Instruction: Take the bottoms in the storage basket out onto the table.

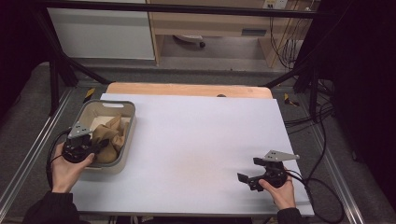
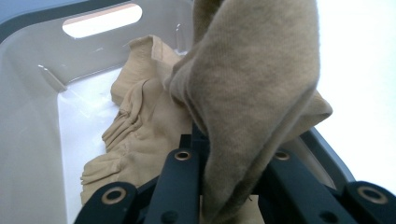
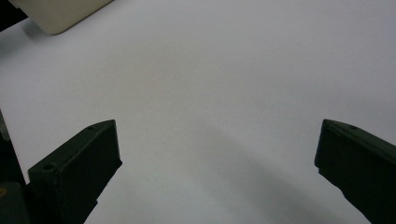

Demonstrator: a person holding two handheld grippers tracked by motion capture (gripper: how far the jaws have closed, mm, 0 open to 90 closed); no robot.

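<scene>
At the left edge of the desk (image 1: 196, 149) stands a grey bin (image 1: 128, 135) with rounded corners and a slot handle in its far wall. A tan cloth (image 1: 108, 140) lies bunched inside it, covering most of the near half of the floor and leaving a patch of pale bottom bare toward the far wall. The left claw (image 1: 99, 148) reaches over the bin's near left corner, held in the person's left hand (image 1: 67, 168), and it is clamped on a fold of the cloth. In the left gripper view the two black jaws stand close together with that fold (image 2: 247, 107) pinched between them; the gripped part rises up ahead of the jaws and drapes back down over them, while the rest of the cloth (image 2: 140, 126) stays crumpled on the bin floor beneath. The bin's wall (image 2: 32, 116) and its slot handle show to the left of that view.

The middle of the desk is a plain white sheet.

Toward the right near corner, the right claw (image 1: 246, 178) sits low over the desk in the person's right hand (image 1: 282, 191), pointing left toward the bin and well apart from it. Its jaws are spread wide with nothing between them; the right gripper view shows bare white desk (image 3: 210, 93) between the two black jaws and a corner of the bin (image 3: 60, 14) at the top left
</scene>
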